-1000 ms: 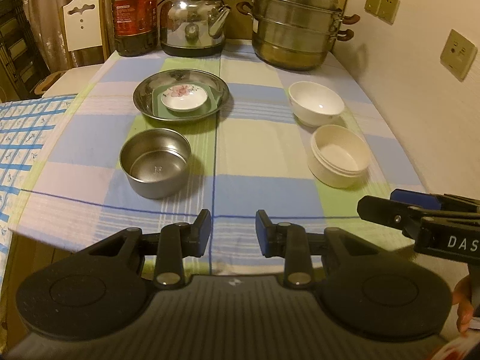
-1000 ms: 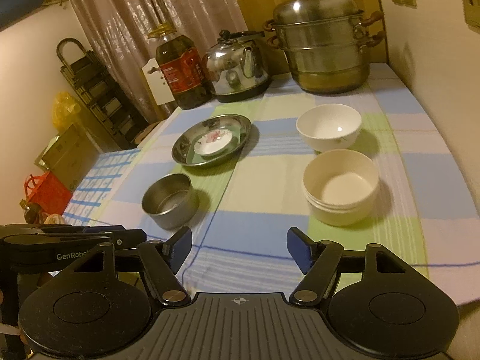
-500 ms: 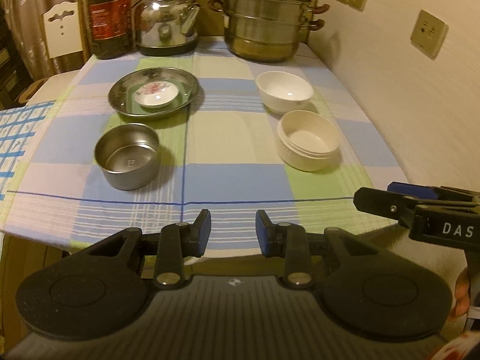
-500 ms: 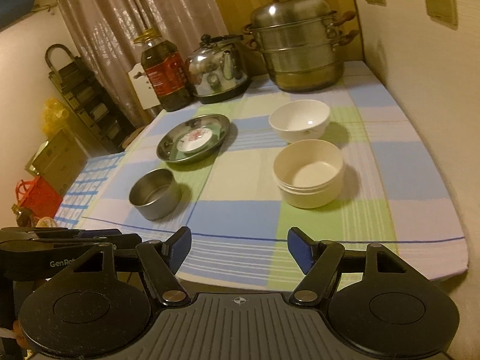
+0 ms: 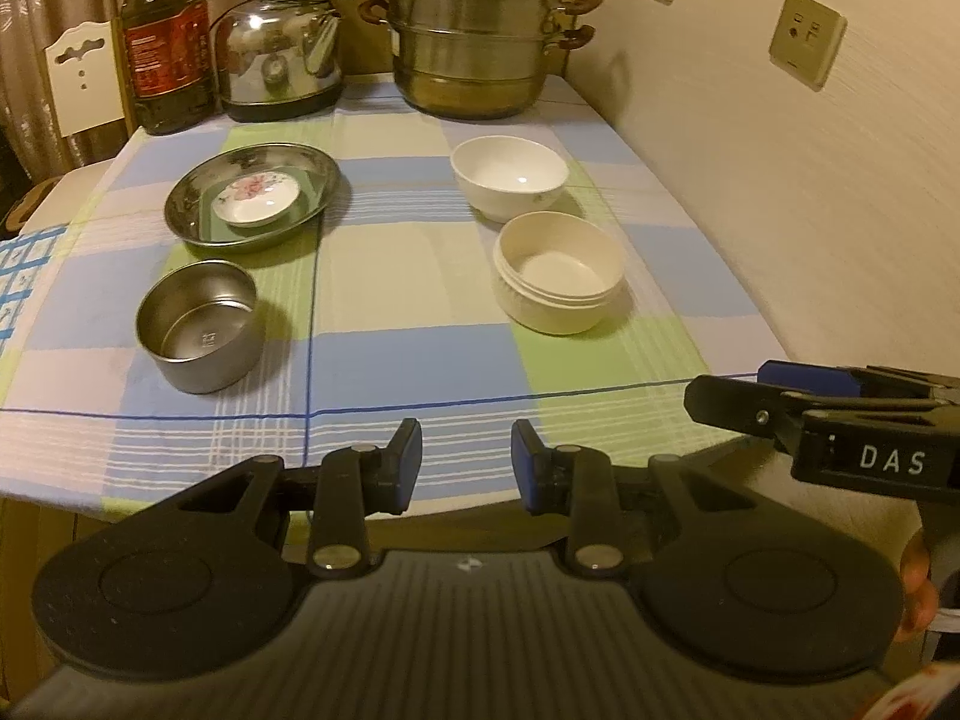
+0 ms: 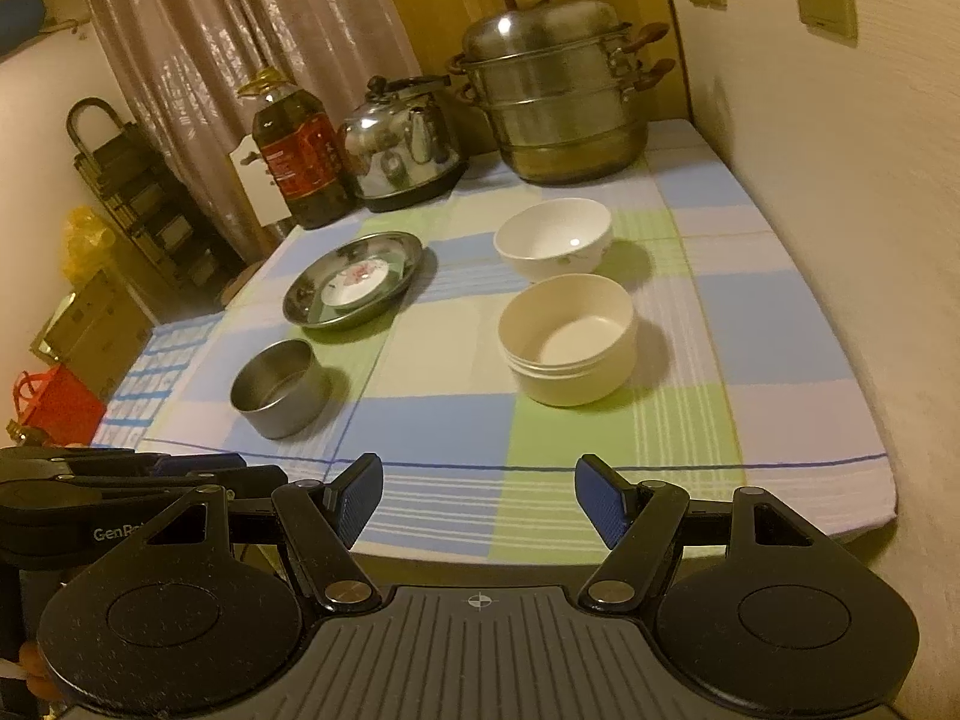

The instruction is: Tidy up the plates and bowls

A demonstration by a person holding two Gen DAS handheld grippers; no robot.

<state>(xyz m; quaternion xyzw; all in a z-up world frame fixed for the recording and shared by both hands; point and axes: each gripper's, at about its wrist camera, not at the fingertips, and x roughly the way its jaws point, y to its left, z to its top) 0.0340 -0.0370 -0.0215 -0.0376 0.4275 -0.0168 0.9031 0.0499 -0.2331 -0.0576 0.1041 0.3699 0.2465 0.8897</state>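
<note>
Two white bowls [image 5: 509, 185] [image 5: 558, 271], one steel bowl [image 5: 201, 324], one steel plate [image 5: 252, 197], one floral saucer [image 5: 257, 199], one kettle [image 5: 279, 57], one steamer pot [image 5: 474, 36], one oil bottle [image 5: 168, 42]

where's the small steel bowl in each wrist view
Left wrist: the small steel bowl sits lower left on the tablecloth, just in front of the steel plate.
Right wrist: the bowl is left of centre, again in front of the plate.
Shared landmark: the stacked steamer pot at the far edge of the table.
</note>
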